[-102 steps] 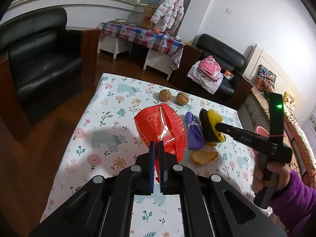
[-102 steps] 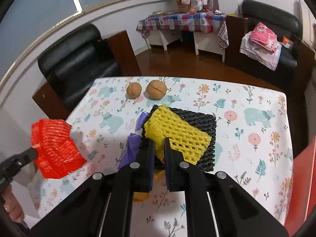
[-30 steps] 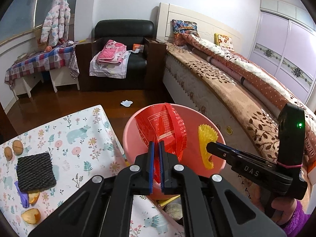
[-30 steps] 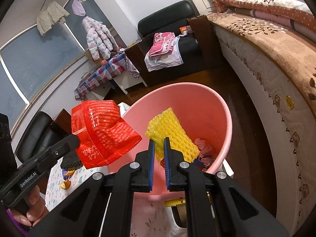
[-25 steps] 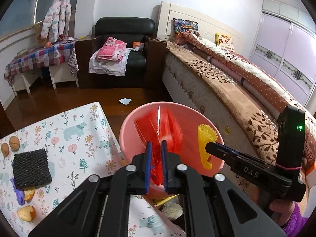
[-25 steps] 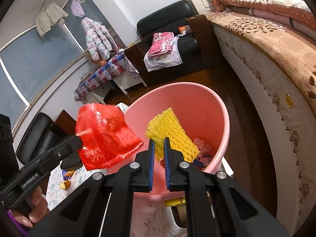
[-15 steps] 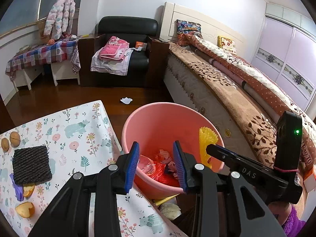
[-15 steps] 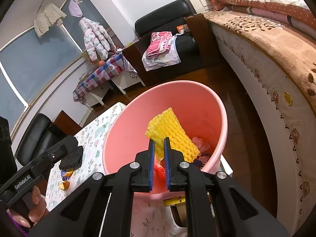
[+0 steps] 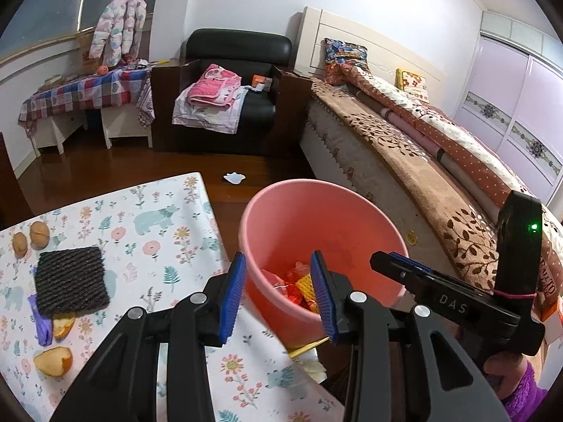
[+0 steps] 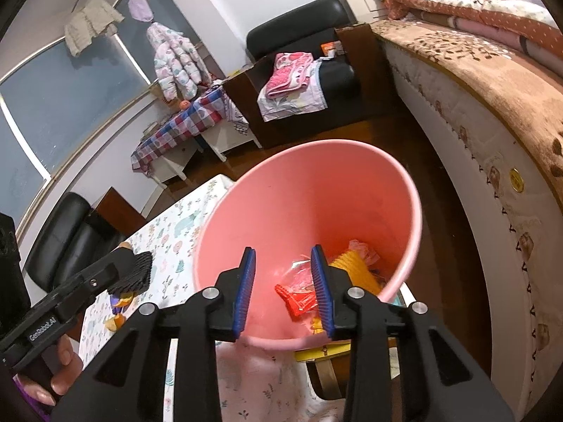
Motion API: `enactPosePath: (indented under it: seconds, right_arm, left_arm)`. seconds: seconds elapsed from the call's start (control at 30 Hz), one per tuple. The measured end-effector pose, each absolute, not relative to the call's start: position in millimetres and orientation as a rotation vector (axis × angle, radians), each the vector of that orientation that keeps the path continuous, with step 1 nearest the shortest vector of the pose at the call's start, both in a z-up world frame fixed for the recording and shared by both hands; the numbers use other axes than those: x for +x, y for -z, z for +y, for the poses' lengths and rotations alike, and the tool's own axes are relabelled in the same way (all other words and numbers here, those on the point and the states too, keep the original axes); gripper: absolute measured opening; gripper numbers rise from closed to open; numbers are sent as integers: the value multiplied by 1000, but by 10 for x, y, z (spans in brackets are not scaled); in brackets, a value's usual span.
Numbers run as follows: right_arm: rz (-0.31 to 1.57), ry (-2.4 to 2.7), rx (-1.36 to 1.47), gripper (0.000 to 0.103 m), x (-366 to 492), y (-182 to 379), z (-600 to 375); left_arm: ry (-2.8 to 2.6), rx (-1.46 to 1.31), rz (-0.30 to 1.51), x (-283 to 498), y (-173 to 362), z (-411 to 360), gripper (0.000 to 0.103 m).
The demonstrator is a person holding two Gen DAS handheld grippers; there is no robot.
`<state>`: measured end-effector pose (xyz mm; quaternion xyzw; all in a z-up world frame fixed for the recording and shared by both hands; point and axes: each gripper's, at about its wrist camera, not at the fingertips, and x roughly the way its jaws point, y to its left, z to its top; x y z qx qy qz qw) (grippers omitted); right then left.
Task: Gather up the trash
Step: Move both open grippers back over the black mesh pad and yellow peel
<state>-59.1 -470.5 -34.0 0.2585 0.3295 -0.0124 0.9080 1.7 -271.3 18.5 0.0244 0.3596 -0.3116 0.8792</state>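
Bedroom, floral tabletop [image 9: 147,246] | both my hand-held grippers, left [image 9: 278,290] and right [image 10: 283,290], just opened, empty | red and yellow nets now in pink bin [image 9: 316,218] | black net [image 9: 70,276], peels remain

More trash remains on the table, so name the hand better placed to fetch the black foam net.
Left, probably. Its tool is open, empty and nearer the black foam net; the right tool hangs over the pink bin.
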Motion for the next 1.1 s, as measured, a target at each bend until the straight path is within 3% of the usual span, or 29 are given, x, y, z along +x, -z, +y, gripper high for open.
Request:
enactPosePath:
  seconds: [0.43, 1.1]
  right_arm:
    - [699, -49, 445, 33, -563, 183, -4192]
    - [772, -181, 331, 33, -349, 188, -3377]
  left_arm:
    - [539, 40, 756, -65, -111, -2087, 37]
    - [197, -68, 802, -79, 147, -416, 37]
